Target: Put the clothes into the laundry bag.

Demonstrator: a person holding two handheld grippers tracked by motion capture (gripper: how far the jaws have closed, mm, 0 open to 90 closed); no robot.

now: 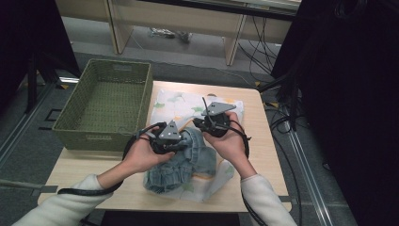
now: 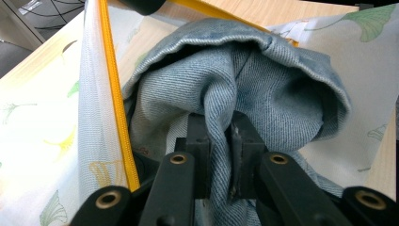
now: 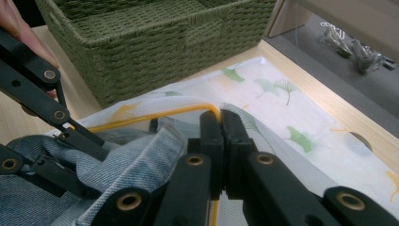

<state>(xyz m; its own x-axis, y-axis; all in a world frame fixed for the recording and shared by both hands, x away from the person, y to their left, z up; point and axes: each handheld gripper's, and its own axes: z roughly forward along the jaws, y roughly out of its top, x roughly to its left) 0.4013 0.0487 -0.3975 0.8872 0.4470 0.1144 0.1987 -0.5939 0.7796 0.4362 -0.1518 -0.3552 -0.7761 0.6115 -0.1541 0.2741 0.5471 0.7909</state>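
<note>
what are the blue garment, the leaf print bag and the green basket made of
Blue garment: looks like faded denim, matte, with a diagonal twill weave and a stitched hem. Leaf print bag: seems a thin, sheer white mesh fabric, light shows through it, edged with yellow zipper tape. Green basket: woven cord or paper rope, probably, matte, in braided rows.

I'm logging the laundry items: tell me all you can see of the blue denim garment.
The faded blue denim garment is twill-woven, bunched and creased, with a hemmed edge arching over a hollow. It sits partly inside the white leaf-print mesh bag with the yellow zip on the table. The left gripper pinches a fold of it.
</note>
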